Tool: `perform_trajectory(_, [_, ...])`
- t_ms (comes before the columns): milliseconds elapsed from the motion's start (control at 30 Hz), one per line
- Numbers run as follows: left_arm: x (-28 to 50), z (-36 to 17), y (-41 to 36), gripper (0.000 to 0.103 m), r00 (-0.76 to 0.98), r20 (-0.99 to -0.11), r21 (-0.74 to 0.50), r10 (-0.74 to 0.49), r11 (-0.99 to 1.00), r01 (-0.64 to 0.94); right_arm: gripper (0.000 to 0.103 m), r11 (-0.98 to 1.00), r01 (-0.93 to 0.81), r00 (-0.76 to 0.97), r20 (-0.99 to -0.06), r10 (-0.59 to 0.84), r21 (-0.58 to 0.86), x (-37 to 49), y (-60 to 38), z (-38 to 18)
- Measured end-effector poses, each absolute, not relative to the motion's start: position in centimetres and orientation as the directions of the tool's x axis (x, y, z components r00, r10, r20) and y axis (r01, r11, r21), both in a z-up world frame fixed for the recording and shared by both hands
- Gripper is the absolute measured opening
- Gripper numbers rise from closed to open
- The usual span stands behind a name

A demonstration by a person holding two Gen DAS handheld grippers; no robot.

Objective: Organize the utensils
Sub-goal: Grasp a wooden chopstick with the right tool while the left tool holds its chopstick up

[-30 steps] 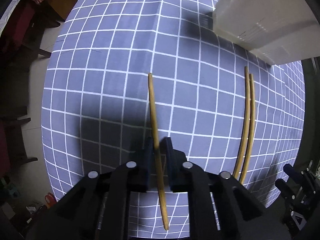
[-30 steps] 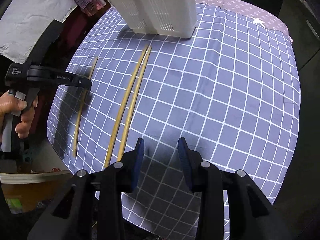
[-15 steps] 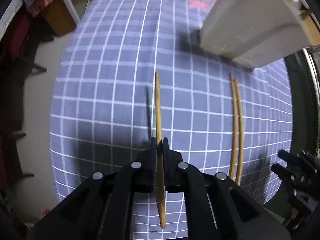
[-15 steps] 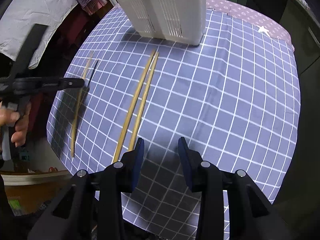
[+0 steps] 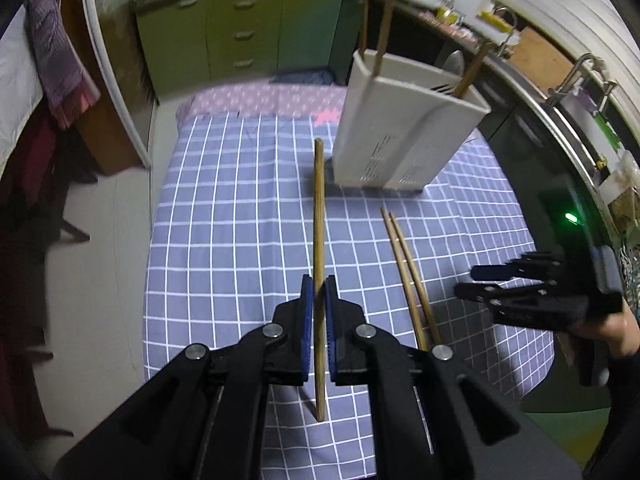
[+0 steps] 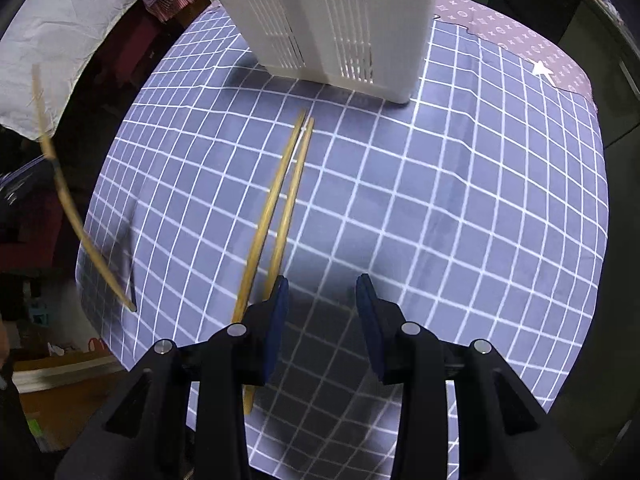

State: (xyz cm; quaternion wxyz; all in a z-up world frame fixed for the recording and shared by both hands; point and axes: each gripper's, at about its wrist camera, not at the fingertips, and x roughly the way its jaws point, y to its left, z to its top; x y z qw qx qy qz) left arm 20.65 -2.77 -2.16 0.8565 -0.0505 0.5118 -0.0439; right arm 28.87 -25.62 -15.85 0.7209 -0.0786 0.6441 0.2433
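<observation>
The left gripper (image 5: 316, 300) is clamped on a single wooden chopstick (image 5: 319, 240), which is raised clear of the grid-patterned tablecloth (image 5: 224, 240) and points toward the white utensil holder (image 5: 404, 128) at the far end of the table. Other wooden sticks stand in the holder's top. Two more chopsticks (image 6: 280, 208) lie side by side on the cloth, their far tips just short of the holder's base. The right gripper (image 6: 320, 300) hovers over their near ends with its jaws apart and nothing between them. Open cloth stretches to the right of the pair, as far as the table's edge.
</observation>
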Motion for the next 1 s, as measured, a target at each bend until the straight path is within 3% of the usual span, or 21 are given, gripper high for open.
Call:
perform_trajectory(233, [19.3, -1.1, -3.7, 0.006, 0.569, -0.813, -0.094, -0.119, 0.993, 0.073, 0.018, 0.872, -0.456, 0.038, -0.974, 0.221, 0.18, 30.2, -22.5, -16.3])
perform_trajectory(800, [17.4, 0.6, -4.6, 0.006, 0.669, -0.73, -0.049, -0.138, 0.988, 0.149, 0.015, 0.893, -0.431, -0.004, -0.99, 0.14, 0.128, 31.7, -19.3, -19.1])
perform_trajectory(1000, [17.4, 0.9, -4.8, 0.006, 0.674, -0.723, -0.051, -0.152, 0.984, 0.168, 0.007, 0.897, -0.433, 0.023, -0.993, 0.116, 0.095, 31.6, -18.7, -19.2])
